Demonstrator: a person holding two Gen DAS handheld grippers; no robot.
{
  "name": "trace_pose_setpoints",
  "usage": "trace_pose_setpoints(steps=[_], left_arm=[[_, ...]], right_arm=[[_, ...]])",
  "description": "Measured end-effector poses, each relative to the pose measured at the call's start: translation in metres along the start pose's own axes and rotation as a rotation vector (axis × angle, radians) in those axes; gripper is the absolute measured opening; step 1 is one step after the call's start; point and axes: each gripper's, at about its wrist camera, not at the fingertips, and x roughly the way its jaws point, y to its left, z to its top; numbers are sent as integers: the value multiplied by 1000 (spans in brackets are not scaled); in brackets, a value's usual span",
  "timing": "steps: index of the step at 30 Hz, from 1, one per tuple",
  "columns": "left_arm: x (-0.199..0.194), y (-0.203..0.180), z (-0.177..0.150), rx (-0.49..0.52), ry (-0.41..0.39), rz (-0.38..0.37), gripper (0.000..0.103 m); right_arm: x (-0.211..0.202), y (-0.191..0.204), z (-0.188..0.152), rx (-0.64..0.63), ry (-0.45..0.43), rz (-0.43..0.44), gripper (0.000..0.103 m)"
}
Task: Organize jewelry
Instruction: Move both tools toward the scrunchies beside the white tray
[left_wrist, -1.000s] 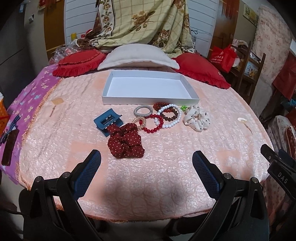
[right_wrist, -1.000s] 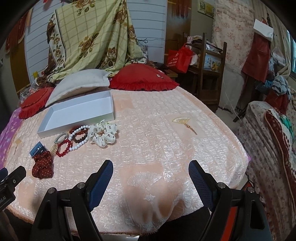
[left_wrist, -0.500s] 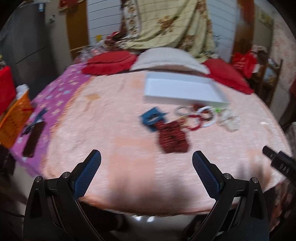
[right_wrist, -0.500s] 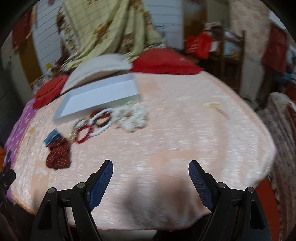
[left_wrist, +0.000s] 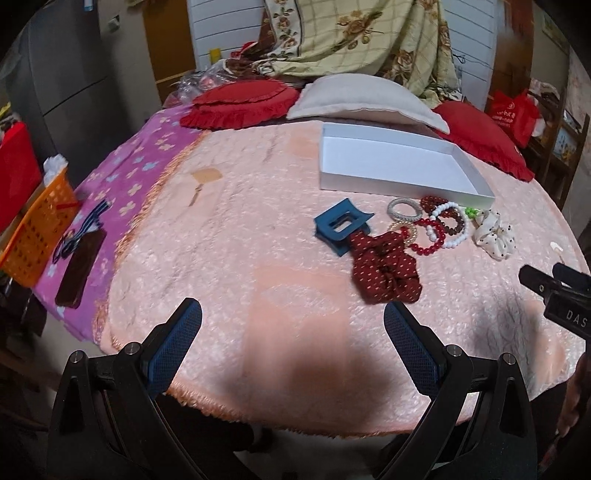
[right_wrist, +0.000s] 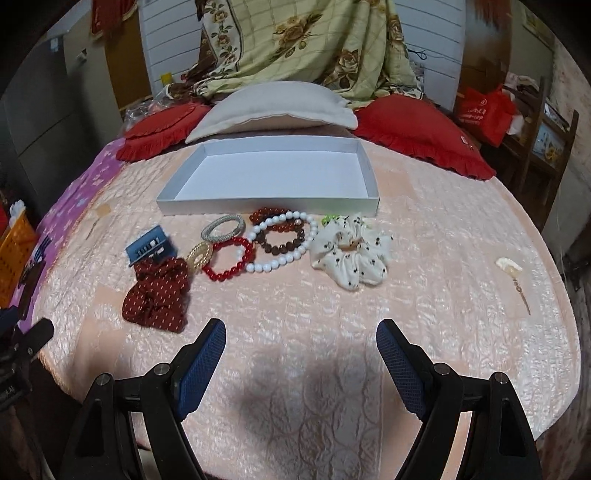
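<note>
Bg: grey pillow (right_wrist: 271, 107) btwn red cushions, floral blanket (right_wrist: 295, 40) behind; orange basket (left_wrist: 35, 225) left.

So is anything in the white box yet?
No, the white box shows only its bare white floor; the bracelets and scrunchies lie on the bedspread in front of it.

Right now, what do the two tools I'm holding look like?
Both look alike. The left tool and right tool each have black angular arms with round silver bolts, ending in fingers faced with textured blue pads. White letters reading DAS show on the right tool's black body at the left view's edge.
</note>
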Motion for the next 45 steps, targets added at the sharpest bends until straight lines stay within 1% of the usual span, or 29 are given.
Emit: trace_pose_setpoints(steps=[3,6,10,14,22,36,45], left_arm=[[4,-6,-1,9,13,14,99],[8,-8,-2,25,32,26,99],[17,-9,-7,36,62,35,99],[27,-10,-9,34,104,26,99],[36,-6,-15,6,155,3,99],[36,-7,-19,28,159,3,99],[38,-11,-21,42,175,-32,99]], right_arm=[[7,-3,-3,70,-10,21,82],[15,-5,-9,110,-6,3,82],[24,-11,-15,125,25,-11,82],[23,-17,-18,142,25,-22,82],[19,-10,-23,114,22,-28,82],[17,-2,-27,87,20,-40,82],[18,-1,-28,77,22,-37,82]])
